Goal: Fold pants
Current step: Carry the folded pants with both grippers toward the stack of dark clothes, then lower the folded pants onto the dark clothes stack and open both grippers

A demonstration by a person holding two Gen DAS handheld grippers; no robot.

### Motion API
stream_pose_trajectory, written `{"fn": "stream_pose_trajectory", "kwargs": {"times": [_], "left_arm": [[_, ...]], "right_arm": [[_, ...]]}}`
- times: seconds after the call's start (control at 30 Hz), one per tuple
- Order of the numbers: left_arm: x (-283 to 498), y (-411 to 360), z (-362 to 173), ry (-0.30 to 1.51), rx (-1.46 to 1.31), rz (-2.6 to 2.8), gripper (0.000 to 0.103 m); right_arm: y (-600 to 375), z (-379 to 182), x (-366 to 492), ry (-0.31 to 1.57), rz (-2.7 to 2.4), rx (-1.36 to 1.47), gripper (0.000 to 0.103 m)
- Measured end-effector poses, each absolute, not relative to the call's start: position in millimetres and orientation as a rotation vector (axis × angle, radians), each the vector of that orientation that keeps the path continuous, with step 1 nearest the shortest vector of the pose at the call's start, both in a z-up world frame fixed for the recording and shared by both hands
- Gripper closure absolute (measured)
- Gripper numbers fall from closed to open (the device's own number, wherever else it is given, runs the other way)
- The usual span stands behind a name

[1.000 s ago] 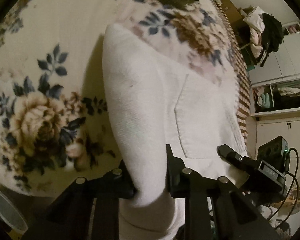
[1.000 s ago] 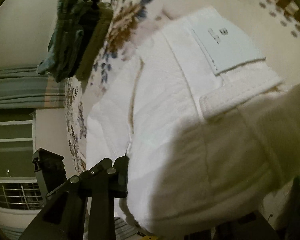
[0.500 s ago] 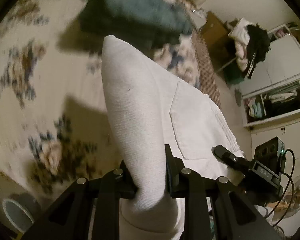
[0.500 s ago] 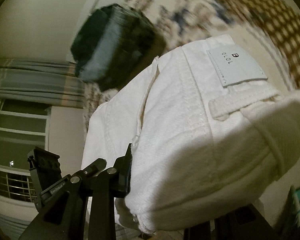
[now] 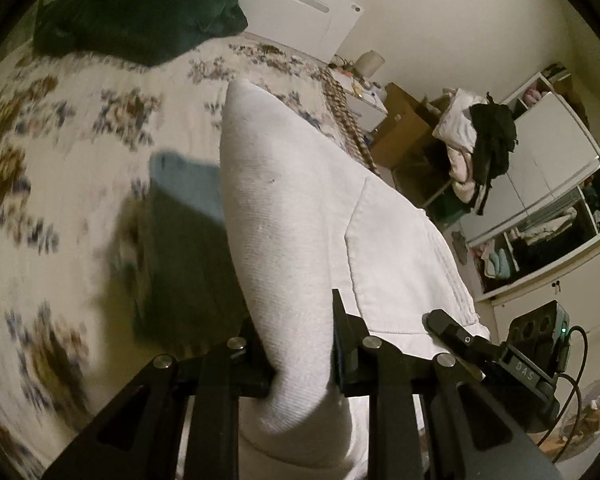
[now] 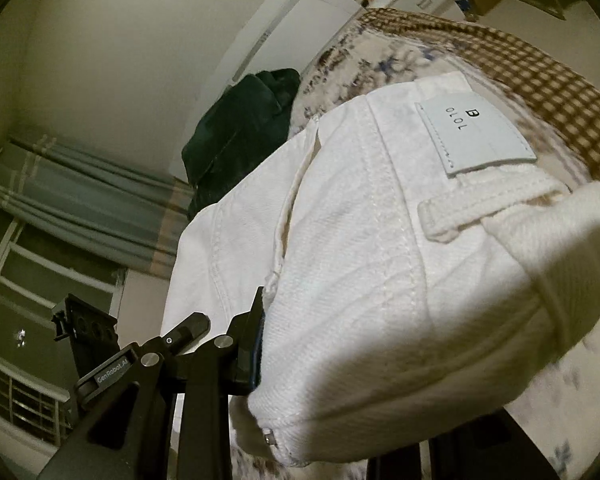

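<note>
The white pants (image 5: 300,216) are folded into a thick bundle and held up above the bed (image 5: 60,152), with one gripper on each side. The left gripper (image 5: 302,354) is squeezed tight on one rolled edge of the pants — its two black fingers (image 5: 346,344) press the cloth from both sides, and the cloth bulges out below them. A back pocket (image 5: 396,256) of the pants shows just to the right of that grip. In the right wrist view the right gripper (image 6: 360,364) also pinches the pants, at the waist end; one black finger (image 6: 248,344) sits flat against the cloth, and the other finger is hidden behind the thick white fold, so only a dark bit shows low down. A pale label (image 6: 474,136) with dark letters is sewn on the waistband, and a belt loop (image 6: 460,216) lies just under it. The bed has a cover with brown and blue flowers, and a checked brown blanket (image 6: 540,92) lies along its far edge. A pile of dark green clothes (image 5: 140,12) rests on the bed near the wall, well apart from the pants. A blue folded cloth (image 5: 184,184) lies on the bed below the pants — partly in their shadow. Shelves with clothes (image 5: 540,236) stand at the side of the room, and gray curtains (image 6: 80,208) hang by a window
</note>
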State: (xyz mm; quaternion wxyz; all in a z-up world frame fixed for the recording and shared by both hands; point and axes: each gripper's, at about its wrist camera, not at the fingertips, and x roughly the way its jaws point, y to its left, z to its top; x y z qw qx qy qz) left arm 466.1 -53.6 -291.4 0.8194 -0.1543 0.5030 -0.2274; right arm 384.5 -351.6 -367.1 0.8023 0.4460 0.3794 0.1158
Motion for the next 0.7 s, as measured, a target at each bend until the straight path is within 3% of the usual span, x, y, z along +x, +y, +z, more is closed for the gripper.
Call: {"fn": "stream_pose_trajectory", "kwargs": {"times": [0.23,0.43,0.57,0.63,0.7], "left_arm": [[548.8,-28.4,-357.5,1.133,-0.318,-0.432,0.084],[558.8,-14.6,-404.0,1.212,-0.323,-0.384,0.078],[547.0,-16.0,-387.5,1.221,-0.312,-0.327,0.071],[543.6,-17.6,-378.4,1.213,-0.269,-0.279,0.061],[541.0,-19.6,-372.4,1.211,-0.210,-0.230,0.032]], "right_arm": [[-319.1,-427.8,486.9,0.895,0.238,0.930,0.073],[-309.0,-467.6,504.3,1.017,0.219,0.875,0.067],[-313.5,-461.0,503.6,1.072,0.175,0.799,0.045],[-315.6,-455.3,499.7,1.103,0.156,0.755,0.041],[-316.7,-444.2,490.3,1.114,0.112,0.696,0.016]]}}
